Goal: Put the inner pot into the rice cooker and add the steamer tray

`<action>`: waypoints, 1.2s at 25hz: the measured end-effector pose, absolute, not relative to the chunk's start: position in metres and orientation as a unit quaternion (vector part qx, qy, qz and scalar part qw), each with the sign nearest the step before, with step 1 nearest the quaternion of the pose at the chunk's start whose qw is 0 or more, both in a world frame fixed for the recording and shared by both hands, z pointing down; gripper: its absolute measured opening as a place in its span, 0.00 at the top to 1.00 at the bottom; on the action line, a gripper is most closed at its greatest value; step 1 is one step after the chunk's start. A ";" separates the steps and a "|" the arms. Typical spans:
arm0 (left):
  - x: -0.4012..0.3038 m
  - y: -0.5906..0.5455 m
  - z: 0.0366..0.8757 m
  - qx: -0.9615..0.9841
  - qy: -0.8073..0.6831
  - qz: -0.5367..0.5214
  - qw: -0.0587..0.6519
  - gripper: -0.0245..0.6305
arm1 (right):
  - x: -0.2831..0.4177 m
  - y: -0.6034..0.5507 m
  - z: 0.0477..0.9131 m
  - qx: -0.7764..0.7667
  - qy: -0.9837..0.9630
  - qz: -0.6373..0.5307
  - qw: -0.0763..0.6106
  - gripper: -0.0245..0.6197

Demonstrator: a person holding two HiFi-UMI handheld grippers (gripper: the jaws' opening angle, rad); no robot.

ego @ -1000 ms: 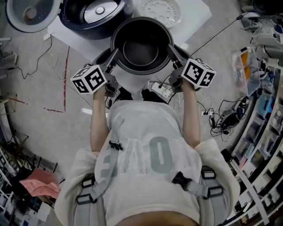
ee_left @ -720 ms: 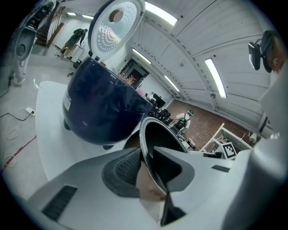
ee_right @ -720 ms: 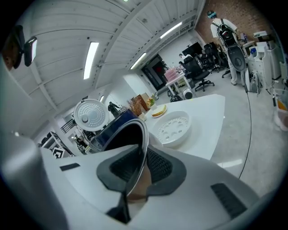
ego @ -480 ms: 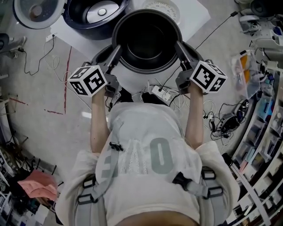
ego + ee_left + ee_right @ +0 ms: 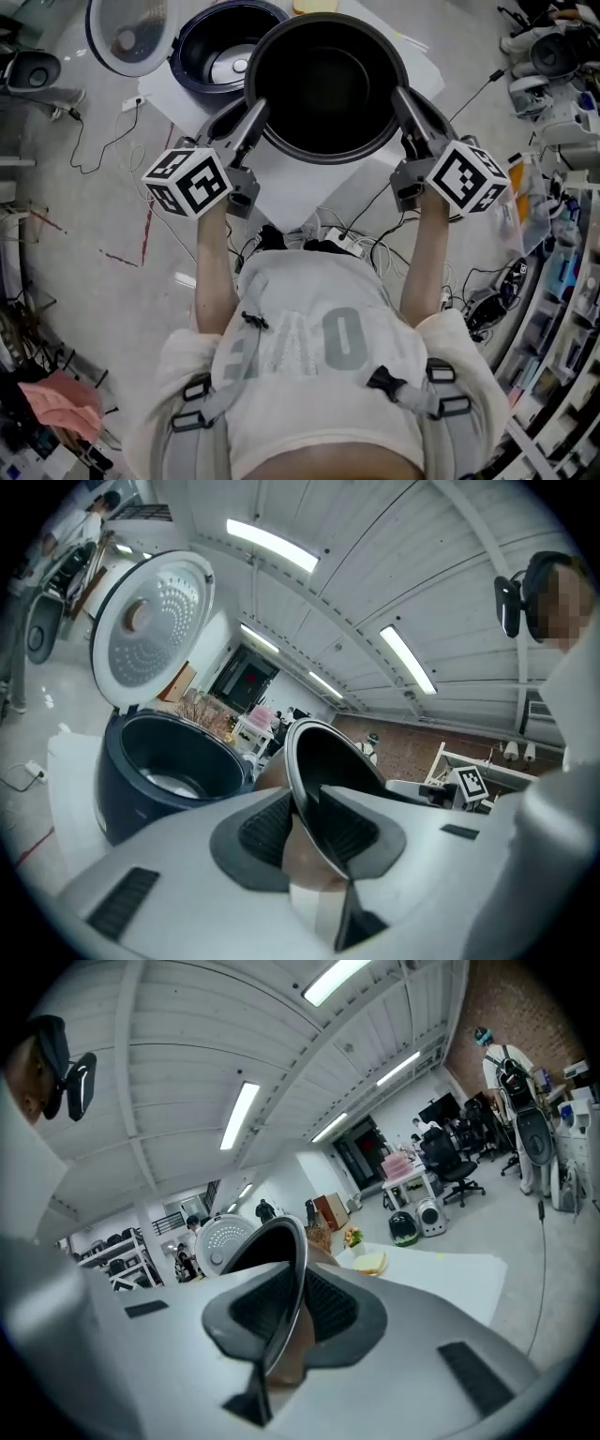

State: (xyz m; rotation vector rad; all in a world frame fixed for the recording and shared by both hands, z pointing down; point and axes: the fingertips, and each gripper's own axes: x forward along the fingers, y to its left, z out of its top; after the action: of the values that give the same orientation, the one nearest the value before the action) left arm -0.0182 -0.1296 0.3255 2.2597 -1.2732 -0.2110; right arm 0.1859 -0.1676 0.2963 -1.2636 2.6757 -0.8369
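The dark inner pot [image 5: 326, 84] hangs in the air in front of me, mouth up, held by its rim on both sides. My left gripper [image 5: 258, 111] is shut on the pot's left rim [image 5: 302, 761], which runs between its ribbed pads. My right gripper [image 5: 405, 101] is shut on the right rim [image 5: 292, 1260] the same way. The dark blue rice cooker [image 5: 211, 56] stands open to the upper left on a white table [image 5: 281, 183], its round lid [image 5: 131, 33] thrown back. It shows close by in the left gripper view [image 5: 159, 771]. The pot hides the steamer tray.
A power strip and cables [image 5: 337, 242] lie on the floor under the table's near corner. Shelves and gear [image 5: 562, 281] crowd the right side. A pink cloth [image 5: 56, 398] lies at lower left. Something yellow [image 5: 370, 1262] sits on the white table [image 5: 441, 1274].
Both grippers have lifted the inner pot straight up toward me; it looks larger and now covers the steamer tray. The rice cooker has slid right in the view.
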 end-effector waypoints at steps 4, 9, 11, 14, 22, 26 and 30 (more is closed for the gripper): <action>-0.040 -0.146 0.301 0.824 -0.506 -0.086 0.242 0.81 | 0.162 -0.193 0.275 -0.385 0.886 -0.256 0.039 0.87; -0.080 -0.161 0.276 0.806 -0.541 -0.094 0.222 0.81 | 0.119 -0.222 0.258 -0.350 0.901 -0.254 0.041 0.87; -0.102 -0.175 0.270 0.804 -0.546 -0.095 0.215 0.81 | 0.096 -0.242 0.252 -0.344 0.903 -0.253 0.042 0.87; -0.141 -0.201 0.267 0.802 -0.548 -0.100 0.217 0.81 | 0.055 -0.272 0.247 -0.342 0.904 -0.253 0.042 0.87; -0.159 -0.210 0.271 0.792 -0.556 -0.096 0.232 0.81 | 0.036 -0.285 0.250 -0.346 0.900 -0.264 0.024 0.87; -0.174 -0.221 0.277 0.783 -0.565 -0.089 0.243 0.81 | 0.020 -0.298 0.263 -0.346 0.893 -0.287 0.006 0.87; -0.194 -0.235 0.291 0.770 -0.579 -0.078 0.257 0.81 | -0.001 -0.317 0.280 -0.350 0.887 -0.302 -0.017 0.87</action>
State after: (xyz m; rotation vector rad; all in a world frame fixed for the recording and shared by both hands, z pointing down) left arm -0.1940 -0.2352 0.2913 2.0874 -1.5717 -0.2108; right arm -0.0007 -0.3168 0.2800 -1.1112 2.8170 -0.9593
